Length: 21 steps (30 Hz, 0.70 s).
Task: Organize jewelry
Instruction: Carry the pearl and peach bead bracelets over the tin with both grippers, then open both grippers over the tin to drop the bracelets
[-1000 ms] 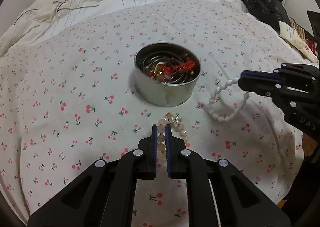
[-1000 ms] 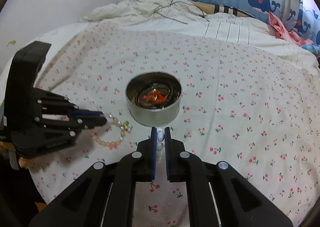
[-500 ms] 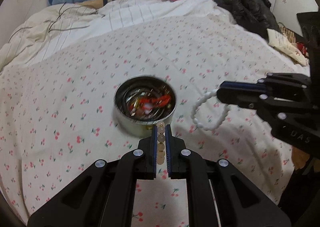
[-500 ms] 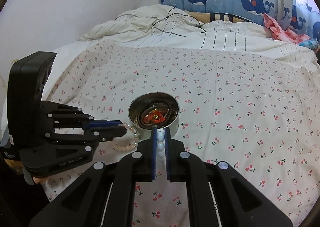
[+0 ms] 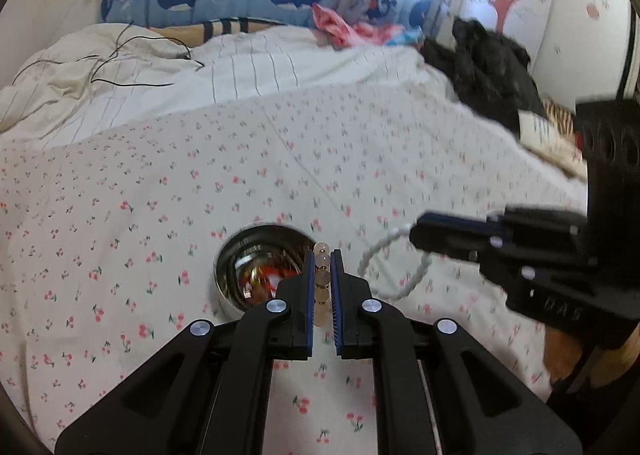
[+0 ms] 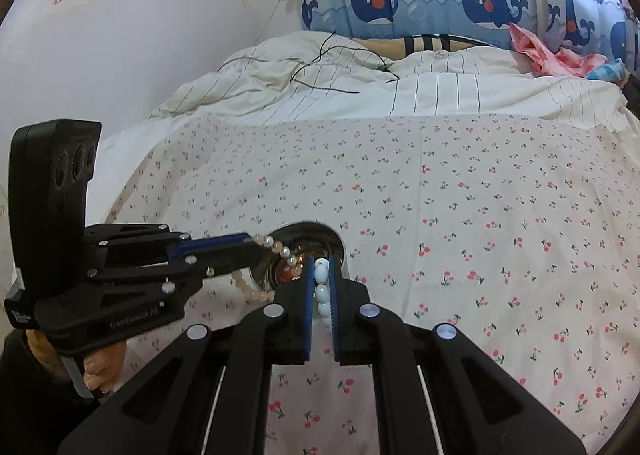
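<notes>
The metal tin (image 5: 260,255) is motion-blurred in the left wrist view, its near right wall hidden behind the left gripper (image 5: 322,283); the contents read only as red and metallic smears. In the right wrist view most of the tin lies behind both grippers. The peach bead bracelet (image 5: 321,287) shows only as a column between the fingers. The white bead bracelet (image 6: 321,287) is likewise mostly hidden. The black garment (image 5: 488,71) is blurred.

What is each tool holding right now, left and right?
Left tool: closed on the peach bead bracelet, lifted.
Right tool: closed on the white bead bracelet, lifted.
</notes>
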Each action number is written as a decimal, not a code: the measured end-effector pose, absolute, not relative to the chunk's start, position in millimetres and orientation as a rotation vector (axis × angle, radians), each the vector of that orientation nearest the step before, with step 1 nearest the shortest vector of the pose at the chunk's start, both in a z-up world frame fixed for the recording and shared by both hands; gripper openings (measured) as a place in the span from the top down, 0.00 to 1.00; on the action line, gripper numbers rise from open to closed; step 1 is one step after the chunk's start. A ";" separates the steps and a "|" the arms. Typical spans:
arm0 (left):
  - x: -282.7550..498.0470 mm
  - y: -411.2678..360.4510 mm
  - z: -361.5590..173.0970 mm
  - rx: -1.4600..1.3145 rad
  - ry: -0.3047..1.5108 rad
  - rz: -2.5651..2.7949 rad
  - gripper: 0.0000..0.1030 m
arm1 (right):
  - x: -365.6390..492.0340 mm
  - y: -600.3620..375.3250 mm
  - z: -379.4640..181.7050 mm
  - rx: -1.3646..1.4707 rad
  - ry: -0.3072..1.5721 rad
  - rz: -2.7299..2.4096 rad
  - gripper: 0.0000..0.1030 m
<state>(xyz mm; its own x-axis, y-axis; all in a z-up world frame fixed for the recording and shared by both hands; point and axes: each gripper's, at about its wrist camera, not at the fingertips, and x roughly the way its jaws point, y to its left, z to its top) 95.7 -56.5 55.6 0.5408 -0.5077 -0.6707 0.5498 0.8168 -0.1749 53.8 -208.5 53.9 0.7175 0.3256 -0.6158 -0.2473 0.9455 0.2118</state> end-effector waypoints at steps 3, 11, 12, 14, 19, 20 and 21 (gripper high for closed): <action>110.1 -49.9 54.6 -0.023 0.783 -0.623 0.93 | 58.8 -207.7 58.4 0.135 0.688 0.326 0.92; 151.9 -50.3 16.7 -0.096 0.929 -0.556 0.93 | 73.5 -203.0 59.7 0.168 0.676 0.338 0.92; 154.8 -50.3 12.0 -0.090 0.945 -0.535 0.93 | 75.5 -201.8 59.1 0.171 0.676 0.341 0.92; 160.3 -49.2 5.0 -0.080 0.974 -0.496 0.93 | 79.0 -199.1 57.8 0.174 0.676 0.347 0.92; 159.7 -36.6 13.3 -0.081 0.930 -0.439 0.89 | 90.4 -187.8 55.5 0.211 0.673 0.387 0.92; 159.1 -31.7 15.4 -0.080 0.917 -0.423 0.84 | 94.1 -184.6 53.7 0.231 0.676 0.404 0.92; 159.0 -28.5 17.2 -0.082 0.910 -0.414 0.81 | 97.4 -183.1 51.7 0.249 0.682 0.419 0.92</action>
<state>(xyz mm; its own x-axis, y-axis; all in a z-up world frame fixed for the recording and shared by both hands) 159.0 -28.5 17.2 0.5410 -0.3821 -0.7492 0.3136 0.9182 -0.2419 97.4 -183.1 51.7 0.6981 0.4514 -0.5558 -0.2912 0.8881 0.3555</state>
